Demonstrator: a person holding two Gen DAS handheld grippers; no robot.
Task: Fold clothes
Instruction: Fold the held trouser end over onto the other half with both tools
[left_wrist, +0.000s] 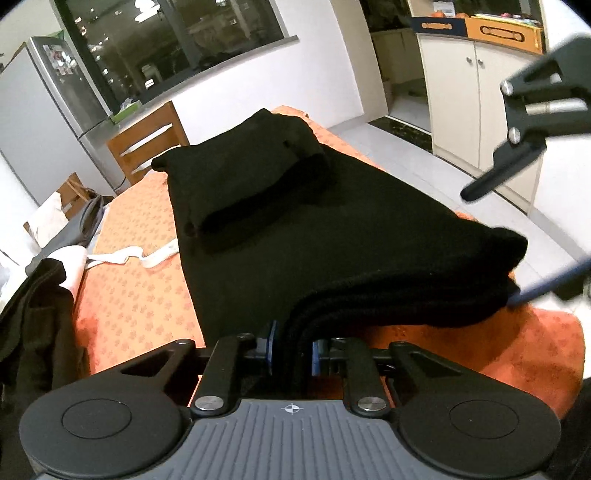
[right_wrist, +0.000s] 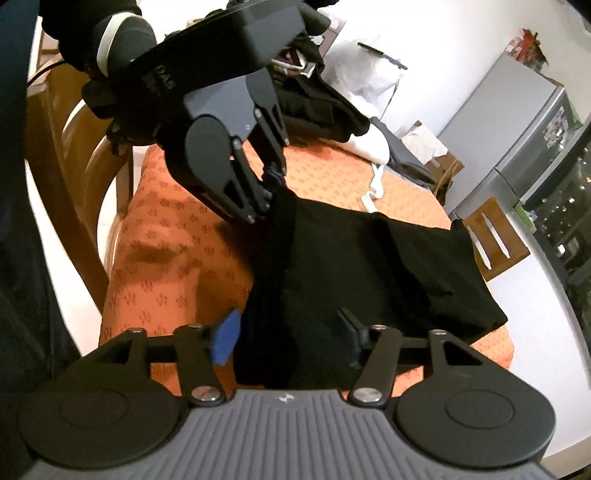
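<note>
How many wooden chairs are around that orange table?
2: one chair at the far end near the fridge, another chair beside the table's near left corner. Others may be hidden.

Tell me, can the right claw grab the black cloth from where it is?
Probably yes. The right claw stands open with the black cloth already between its fingers, nothing blocking. The left claw is pinching another edge.

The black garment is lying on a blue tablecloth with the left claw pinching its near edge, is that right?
Not quite. The tablecloth is orange with a small repeated pattern, not blue, as the left wrist view shows. The rest holds: the black garment lies on it and the left claw is pinching its near edge.
</note>
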